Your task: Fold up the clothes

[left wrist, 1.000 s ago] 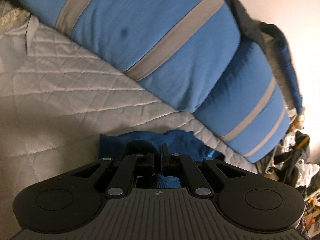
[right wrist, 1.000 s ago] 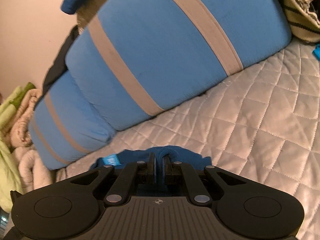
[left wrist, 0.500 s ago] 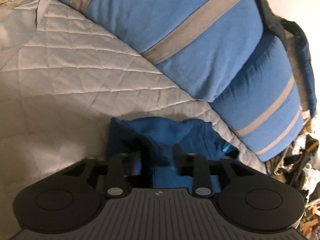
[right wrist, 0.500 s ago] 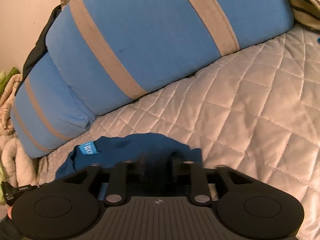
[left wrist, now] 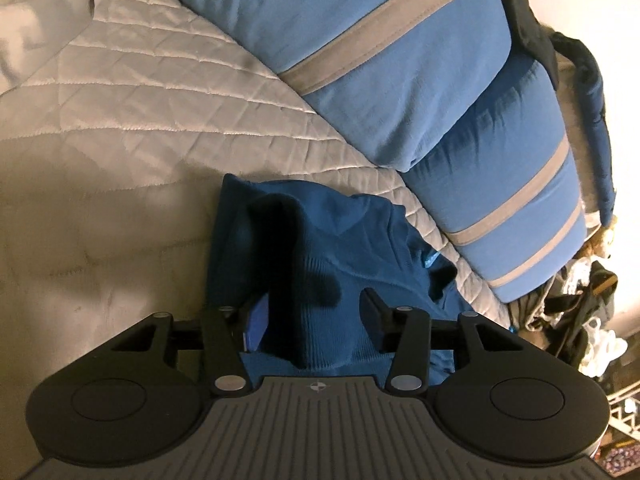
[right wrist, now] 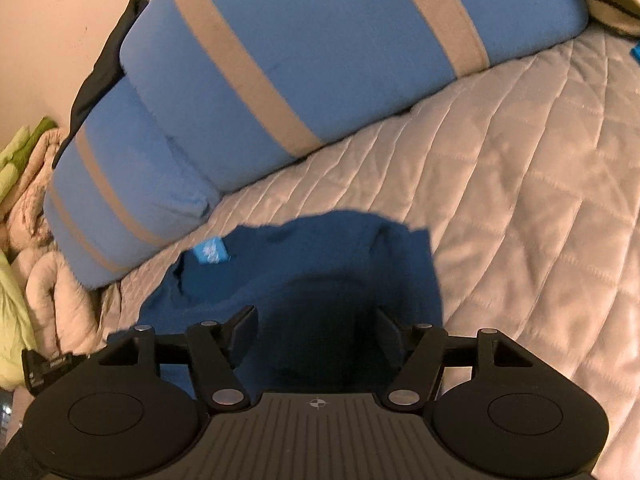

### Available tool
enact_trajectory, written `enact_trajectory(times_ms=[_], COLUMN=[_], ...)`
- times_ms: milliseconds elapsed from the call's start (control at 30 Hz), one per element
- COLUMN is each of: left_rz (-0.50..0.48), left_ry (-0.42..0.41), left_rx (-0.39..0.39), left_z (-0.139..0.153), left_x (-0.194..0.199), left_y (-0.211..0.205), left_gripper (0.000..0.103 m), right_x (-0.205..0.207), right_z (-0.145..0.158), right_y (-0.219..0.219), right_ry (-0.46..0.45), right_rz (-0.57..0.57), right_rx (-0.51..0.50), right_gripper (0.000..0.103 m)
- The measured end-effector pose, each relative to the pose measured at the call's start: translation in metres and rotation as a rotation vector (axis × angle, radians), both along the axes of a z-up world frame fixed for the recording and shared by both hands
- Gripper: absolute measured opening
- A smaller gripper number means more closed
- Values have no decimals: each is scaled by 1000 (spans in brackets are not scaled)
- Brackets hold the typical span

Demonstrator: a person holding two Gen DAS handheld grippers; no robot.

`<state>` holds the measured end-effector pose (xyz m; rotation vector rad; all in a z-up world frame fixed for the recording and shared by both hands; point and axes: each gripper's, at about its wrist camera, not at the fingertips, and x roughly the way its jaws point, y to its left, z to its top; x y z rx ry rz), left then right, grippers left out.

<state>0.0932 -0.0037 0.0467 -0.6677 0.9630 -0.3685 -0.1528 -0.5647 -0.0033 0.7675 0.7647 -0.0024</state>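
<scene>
Garment [left wrist: 320,248], dark blue knit, lies crumpled on a pale quilted bedspread [left wrist: 140,112], just in front of two large blue pillows [left wrist: 360,60] banded with grey stripes. A raised fold of the fabric stands up between the fingers of the left gripper [left wrist: 314,312]; a small light-blue tag [right wrist: 212,252] shows at the cloth's far edge in the right wrist view.

Left gripper: jaws have just been opening and stand moderately apart. The ridge of cloth sits in the gap; it lies close against the left-hand finger [left wrist: 256,320], but whether the pads touch it cannot be told. No squeeze on the fabric is visible.

Right gripper [right wrist: 316,328]: jaws have just been opening and stand wider than the left pair. Dark blue cloth lies beneath and between the fingers [right wrist: 240,328], in deep shadow, with clear space to each pad.

Surroundings: beige wall behind the pillows; a dark garment [left wrist: 532,12] draped over the pillow tops; green and beige bedding [right wrist: 24,200] heaped at the left edge of the right wrist view; cluttered dark items [left wrist: 588,312] at the far right of the left wrist view, too small to identify.
</scene>
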Motion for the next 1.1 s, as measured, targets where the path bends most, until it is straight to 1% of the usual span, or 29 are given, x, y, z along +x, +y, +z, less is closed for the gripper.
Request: enact_trajectory(times_ms=[100,233,300,367,400,433,467,500,533,567,600,733,833,900,1000,1100], left_rz=[5,3,-9,-25,-32,-42,-47,-51,-51,-49,-47,-13,17,38,74,115], left_ry=[7,8,11,20,22,20,13,4,-4,-15,-28,-78,-103,-119,-130,-123], left_rx=[-10,-5,-3,17,26,24,17,8,3,-4,-15,-72,-109,-130,-158,-190], left_z=[-1,-2,-3,-5,-5,-5,-4,-2,0,3,6,21,28,32,31,23], left_x=[-2,-5,-6,-6,-7,-7,-8,-8,-9,-9,-8,-3,7,16,31,45], left_y=[-1,-5,-9,-14,-15,-16,-16,-15,-14,-12,-10,-1,2,2,0,1], left_gripper=[46,45,34,17,14,9,6,6,5,5,5,5,5,5,5,5], right_x=[-1,-1,-1,-1,-1,-1,-1,-1,-2,-3,-4,-5,1,8,20,36], right_z=[-3,-7,-9,-9,-9,-9,-9,-8,-8,-7,-5,2,8,9,9,3], right_y=[5,7,9,11,11,12,13,12,11,9,7,-5,-13,-20,-28,-36], right_ry=[21,29,33,40,42,43,44,44,39,28,17,-49,-92,-118,-153,-177], right_rz=[-12,-35,-38,-40,-38,-36,-33,-30,-30,-30,-31,-46,-68,-93,-128,-166], right_rx=[-2,22,24,19,19,17,18,22,30,41,52,122,150,193,228,267], right_gripper=[66,65,62,58,55,52,42,32,29,21,17,14,13,13,13,13])
